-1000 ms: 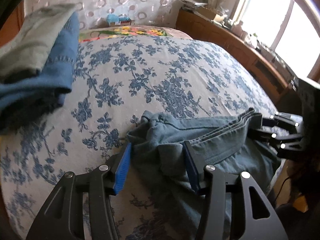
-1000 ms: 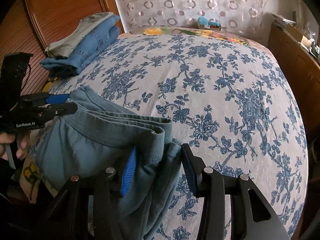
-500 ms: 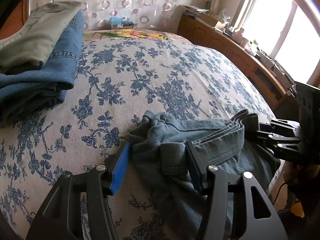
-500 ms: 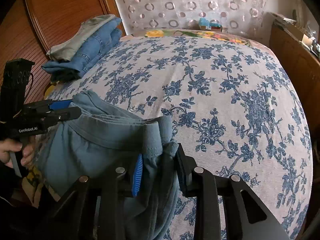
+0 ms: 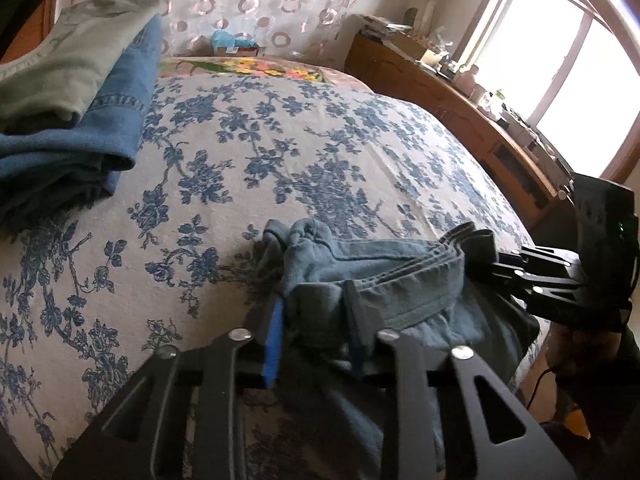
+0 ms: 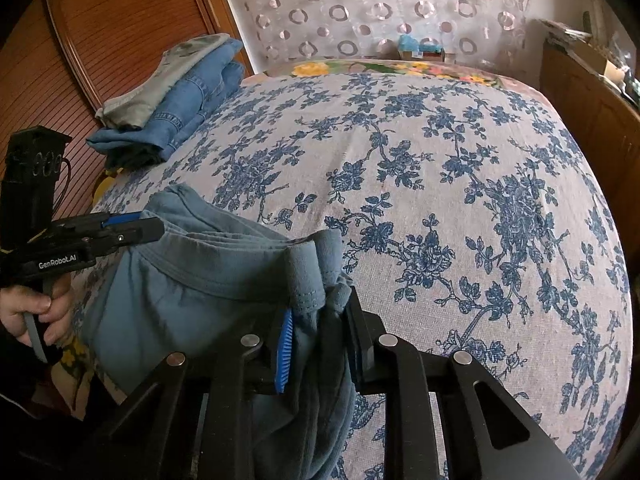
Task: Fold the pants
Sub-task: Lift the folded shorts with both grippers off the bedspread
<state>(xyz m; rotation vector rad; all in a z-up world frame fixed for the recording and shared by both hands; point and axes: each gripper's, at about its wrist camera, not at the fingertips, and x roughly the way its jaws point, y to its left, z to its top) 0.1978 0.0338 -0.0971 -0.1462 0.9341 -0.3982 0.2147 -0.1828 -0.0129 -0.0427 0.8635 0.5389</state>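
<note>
Floral bedspread (image 6: 440,168) under both tools (image 5: 316,328) (image 6: 320,336) clamped on pants (image 6: 208,292); only left view shows window (image 5: 560,64).

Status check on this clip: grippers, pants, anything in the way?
Left gripper and right gripper both shut on the pants waistband at the bed edge. Folded clothes stack at far corner, clear of the work.

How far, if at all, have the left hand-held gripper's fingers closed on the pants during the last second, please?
Yes: the left hand-held gripper has narrowed markedly, its fingers now pinching the pants waistband bunch near the bedspread edge.
</note>
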